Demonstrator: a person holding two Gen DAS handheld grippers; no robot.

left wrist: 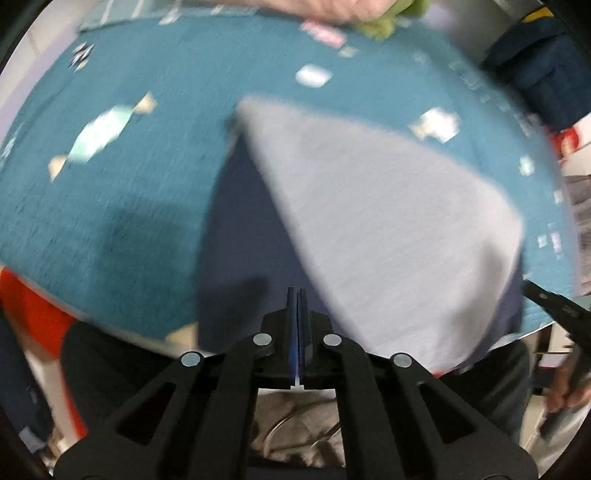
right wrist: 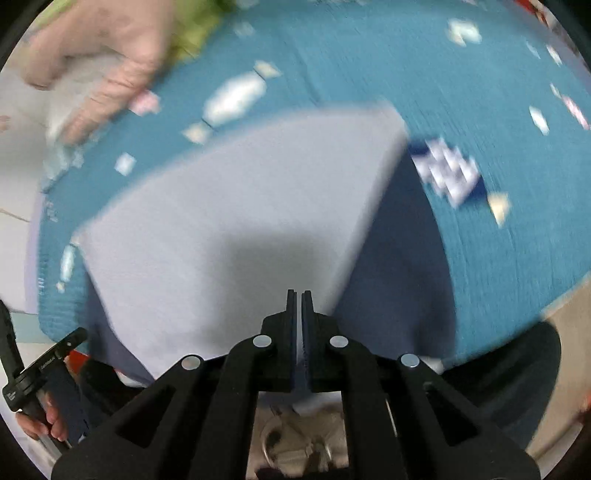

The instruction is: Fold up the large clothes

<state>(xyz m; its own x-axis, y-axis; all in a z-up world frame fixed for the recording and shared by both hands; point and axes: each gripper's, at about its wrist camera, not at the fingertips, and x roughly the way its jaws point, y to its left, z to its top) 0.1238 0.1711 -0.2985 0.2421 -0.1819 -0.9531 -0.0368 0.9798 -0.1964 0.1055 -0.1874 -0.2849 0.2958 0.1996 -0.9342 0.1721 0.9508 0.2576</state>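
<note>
A pale lavender-grey garment (left wrist: 388,229) hangs lifted over a teal patterned bedspread (left wrist: 110,206); it also fills the middle of the right wrist view (right wrist: 229,221). Its underside shows dark blue in shadow (left wrist: 236,258). My left gripper (left wrist: 297,295) is shut on the garment's near edge. My right gripper (right wrist: 299,297) is shut on the garment's other near edge, with cloth pinched between the pads. Both views are motion blurred. The left gripper's handle and the hand holding it show at the lower left of the right wrist view (right wrist: 44,369).
Another person's hand (right wrist: 107,70) rests on clothes at the bed's far edge, beside a green cloth (right wrist: 195,33). Dark blue clothing (left wrist: 539,81) lies at the right of the bed. A red item (left wrist: 33,310) sits at the near left.
</note>
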